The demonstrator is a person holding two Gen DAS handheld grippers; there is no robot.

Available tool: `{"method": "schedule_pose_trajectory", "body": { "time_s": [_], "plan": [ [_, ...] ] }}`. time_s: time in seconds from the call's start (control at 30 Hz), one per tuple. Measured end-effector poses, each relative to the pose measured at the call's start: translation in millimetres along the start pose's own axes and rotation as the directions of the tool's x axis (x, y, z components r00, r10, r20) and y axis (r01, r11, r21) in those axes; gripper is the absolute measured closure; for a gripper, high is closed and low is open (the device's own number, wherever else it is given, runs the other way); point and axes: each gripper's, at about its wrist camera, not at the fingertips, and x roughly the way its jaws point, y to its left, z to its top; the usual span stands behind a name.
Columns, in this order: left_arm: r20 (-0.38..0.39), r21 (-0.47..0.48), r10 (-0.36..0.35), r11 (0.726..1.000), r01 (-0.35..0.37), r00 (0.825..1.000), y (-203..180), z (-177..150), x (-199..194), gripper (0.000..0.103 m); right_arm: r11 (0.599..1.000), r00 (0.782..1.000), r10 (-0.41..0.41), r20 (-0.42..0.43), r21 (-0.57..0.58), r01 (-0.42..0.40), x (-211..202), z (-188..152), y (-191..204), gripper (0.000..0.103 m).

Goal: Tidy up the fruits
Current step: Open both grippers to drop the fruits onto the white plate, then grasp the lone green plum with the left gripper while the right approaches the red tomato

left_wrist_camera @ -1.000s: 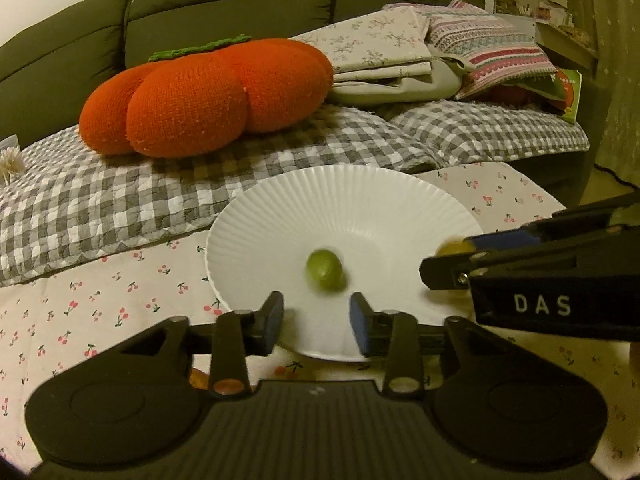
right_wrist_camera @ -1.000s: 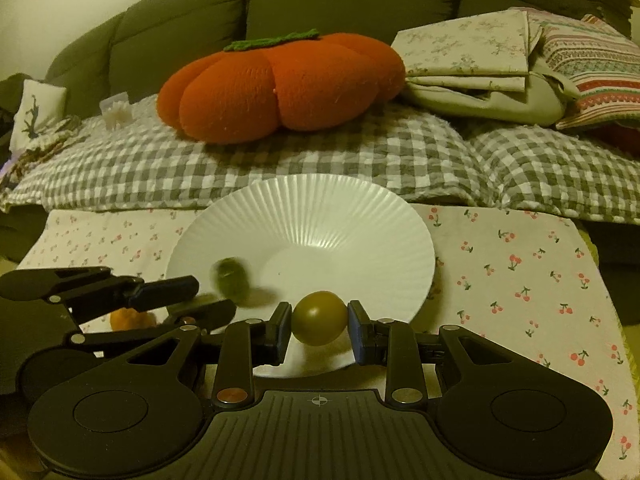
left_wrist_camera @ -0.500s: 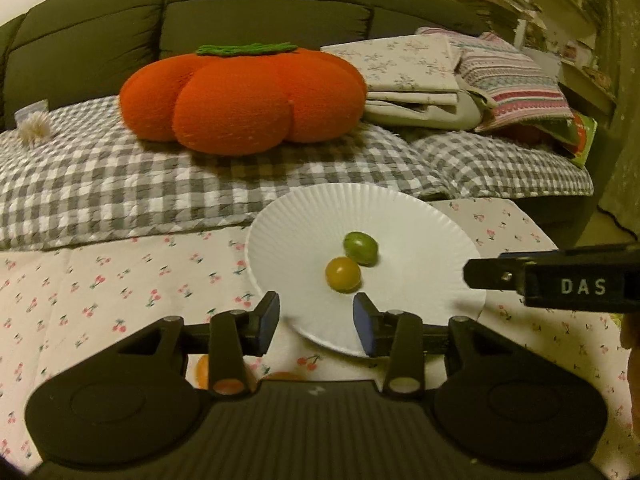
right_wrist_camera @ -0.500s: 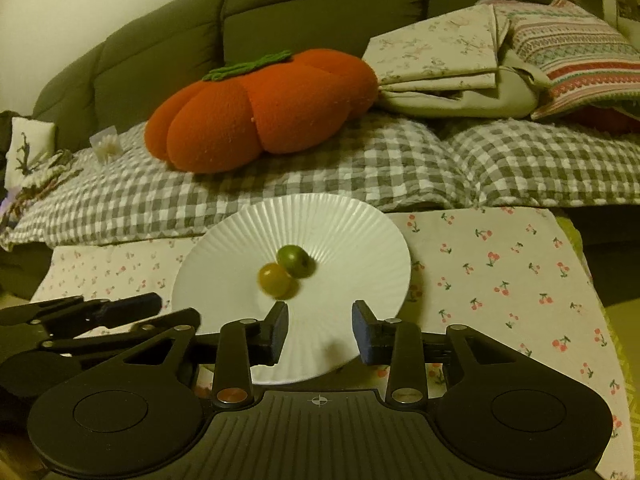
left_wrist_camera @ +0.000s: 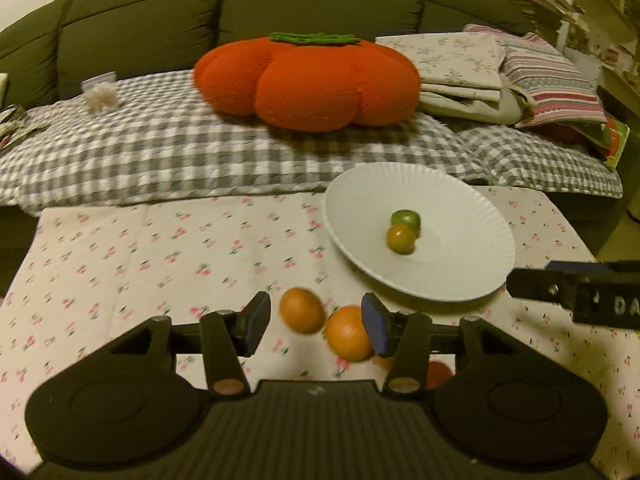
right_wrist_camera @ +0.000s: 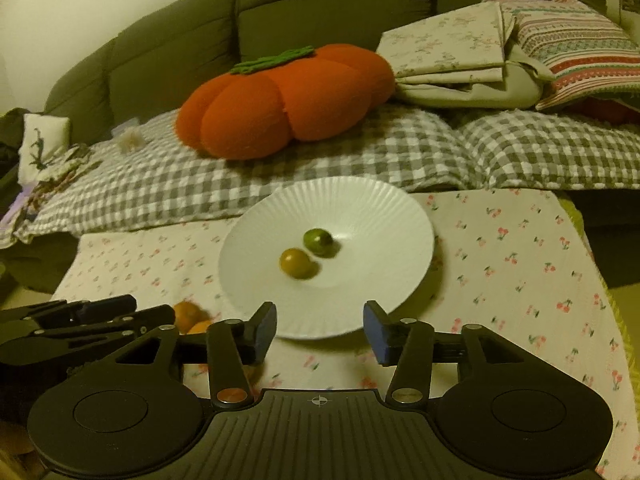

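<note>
The left gripper (left_wrist_camera: 314, 322) is wide open and holds nothing. Between its blue pads, low in the middle of the left view, lie two orange fruits on the cherry cloth (left_wrist_camera: 140, 256). The first orange fruit (left_wrist_camera: 301, 310) sits in the gap and touches neither pad. The second orange fruit (left_wrist_camera: 349, 333) is just below and to the right of it, right up against the right pad. The two fruits look like they touch, but the picture is a bit blurry there. Both are round, so they do not point any way. A bit of red fruit (left_wrist_camera: 438, 374) peeks out lower right, behind the finger.

The right gripper (right_wrist_camera: 320, 326) is wide open too, with nothing in it. Just past its pads, in the middle of the right view, is the white plate (right_wrist_camera: 360, 208). The plate holds two small fruits, side by side. The green fruit (right_wrist_camera: 318, 240) is a little egg-shaped, with its long side going left to right. The yellow-brown fruit (right_wrist_camera: 295, 263) is round and sits lower left of the green one.

Farther back, in the upper middle, a big orange pumpkin cushion (right_wrist_camera: 280, 104) rests on a gray checked blanket (right_wrist_camera: 400, 152) on the green sofa (right_wrist_camera: 320, 12).
</note>
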Motion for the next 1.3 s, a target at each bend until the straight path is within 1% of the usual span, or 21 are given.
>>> {"method": "schedule_pose_trajectory", "body": {
  "time_s": [0.07,0.13,0.27,0.43,0.47,0.6,0.63,0.7,0.8,0.87,0.97,1.13,1.23,1.3],
  "plan": [
    [-0.006,-0.009,0.018,1.0,-0.018,1.0,4,-3,-5,0.048,1.0,1.0,0.012,-0.004,-0.008,-0.012,-5,-5,6,0.051],
    [-0.001,-0.009,0.041,0.999,-0.041,0.999,7,-6,-12,0.041,0.999,1.0,0.026,-0.008,-0.02,-0.026,-11,-11,13,0.05],
    [0.024,0.012,0.098,0.995,-0.098,0.995,11,-13,-28,0.034,0.998,0.999,0.043,-0.013,-0.043,-0.044,-22,-18,23,0.042],
    [0.031,-0.015,0.128,0.992,-0.128,0.991,22,-22,-43,0.018,0.996,0.998,0.06,-0.014,-0.066,-0.061,-26,-23,32,0.038],
    [0.029,-0.02,0.135,0.991,-0.134,0.99,25,-24,-45,0.016,0.996,0.998,0.06,-0.018,-0.068,-0.061,-25,-24,34,0.036],
    [0.025,-0.025,0.161,0.987,-0.16,0.987,32,-28,-50,0.011,0.995,0.998,0.057,-0.041,-0.084,-0.06,-20,-29,40,0.035],
    [0.022,-0.025,0.164,0.986,-0.163,0.986,34,-28,-50,0.011,0.994,0.997,0.059,-0.045,-0.085,-0.063,-20,-31,42,0.034],
    [0.016,-0.027,0.167,0.986,-0.166,0.986,37,-29,-49,0.01,0.995,0.997,0.062,-0.052,-0.081,-0.066,-18,-32,42,0.027],
    [-0.005,-0.047,0.157,0.986,-0.157,0.988,48,-29,-46,0.01,0.995,0.996,0.062,-0.061,-0.078,-0.066,-15,-34,44,0.024],
    [-0.021,-0.084,0.147,0.985,-0.149,0.989,60,-29,-43,0.01,0.995,0.996,0.06,-0.068,-0.072,-0.065,-13,-35,43,0.022],
    [-0.04,-0.14,0.146,0.979,-0.15,0.989,78,-28,-40,0.012,0.997,0.996,0.059,-0.074,-0.045,-0.063,-11,-34,38,0.022],
    [-0.07,-0.22,0.134,0.964,-0.147,0.988,100,-28,-36,0.013,0.997,0.995,0.064,-0.082,0.038,-0.061,-7,-31,25,0.022],
    [-0.089,-0.239,0.128,0.96,-0.146,0.988,105,-31,-31,0.015,0.996,0.992,0.07,-0.102,0.064,-0.064,-3,-33,23,0.022],
    [-0.113,-0.241,0.126,0.959,-0.15,0.986,106,-34,-25,0.019,0.995,0.99,0.076,-0.115,0.069,-0.068,0,-34,23,0.022]
  ]
}}
